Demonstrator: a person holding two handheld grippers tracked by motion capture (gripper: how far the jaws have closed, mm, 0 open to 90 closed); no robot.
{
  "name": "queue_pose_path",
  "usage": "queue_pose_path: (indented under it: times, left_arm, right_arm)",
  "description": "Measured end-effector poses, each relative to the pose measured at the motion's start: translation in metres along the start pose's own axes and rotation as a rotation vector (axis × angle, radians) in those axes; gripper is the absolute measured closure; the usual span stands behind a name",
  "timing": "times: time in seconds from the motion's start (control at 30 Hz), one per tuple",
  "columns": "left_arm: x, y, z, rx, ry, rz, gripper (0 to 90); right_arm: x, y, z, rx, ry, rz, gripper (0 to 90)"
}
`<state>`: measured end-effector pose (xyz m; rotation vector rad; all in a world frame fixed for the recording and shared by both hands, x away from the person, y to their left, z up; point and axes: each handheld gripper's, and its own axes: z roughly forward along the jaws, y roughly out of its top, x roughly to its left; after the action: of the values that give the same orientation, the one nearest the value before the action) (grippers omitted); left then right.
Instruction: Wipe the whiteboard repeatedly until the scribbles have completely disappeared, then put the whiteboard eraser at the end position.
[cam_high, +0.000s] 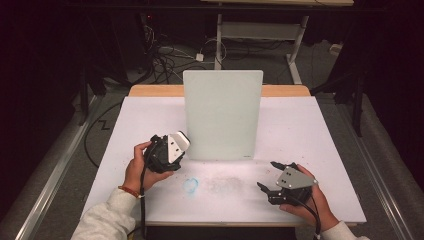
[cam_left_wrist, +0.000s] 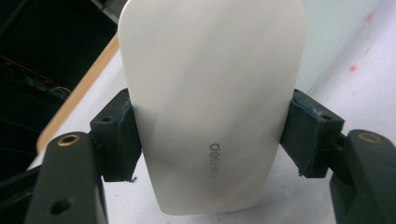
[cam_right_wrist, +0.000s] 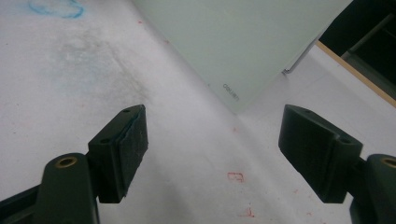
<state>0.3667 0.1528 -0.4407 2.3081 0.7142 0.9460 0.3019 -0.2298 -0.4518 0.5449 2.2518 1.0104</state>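
Left gripper view shows the left tool (cam_left_wrist: 212, 135) clamped on a white eraser (cam_left_wrist: 212, 102), beside the upright whiteboard (cam_high: 222, 115) mid-counter (cam_high: 330, 150). Right tool (cam_right_wrist: 212, 144) gapes wide, empty, near the front right edge.

Table's covered with a white sheet (cam_high: 300, 150), pretty grubby: there's a blue scribble (cam_high: 191, 185) near the front edge with a grey smudge (cam_high: 222, 184) right beside it, plus a few tiny red marks (cam_right_wrist: 236, 177). A strip of bare wood (cam_high: 155, 90) shows along the far edge. Behind that, a tangle of cables (cam_high: 162, 55) on the floor and the white legs of another table (cam_high: 260, 30).
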Motion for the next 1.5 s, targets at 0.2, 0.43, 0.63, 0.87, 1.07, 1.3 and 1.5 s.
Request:
queue_pose_path:
  times: [0.2, 0.43, 0.63, 0.87, 1.07, 1.3, 1.5]
  left_arm:
    - [0.006, -0.001, -0.004, -0.044, -0.047, -0.084, 29.0]
    - [0.003, -0.001, -0.01, -0.065, -0.083, -0.111, 29.0]
    - [-0.001, 0.0, -0.018, -0.08, -0.117, -0.089, 29.0]
    - [-0.004, 0.004, -0.025, -0.087, -0.162, -0.057, 29.0]
    - [-0.009, 0.011, -0.028, -0.05, -0.239, 0.021, 28.9]
    - [-0.017, 0.018, -0.027, -0.025, -0.309, 0.088, 28.9]
    - [-0.032, 0.033, -0.02, 0.0, -0.395, 0.189, 28.9]
  right_arm:
    - [-0.003, -0.001, -0.001, 0.0, -0.014, 0.013, 24.6]
    - [-0.005, -0.002, -0.001, 0.001, -0.017, 0.033, 24.6]
    - [-0.007, -0.002, -0.002, -0.002, -0.025, 0.041, 24.6]
    - [-0.008, -0.004, -0.002, 0.0, -0.026, 0.045, 24.7]
    - [-0.009, -0.003, -0.002, -0.001, -0.024, 0.047, 24.8]
    - [-0.008, -0.003, -0.001, 0.002, -0.019, 0.046, 24.8]
    - [-0.007, -0.006, -0.003, 0.008, -0.022, 0.045, 24.8]
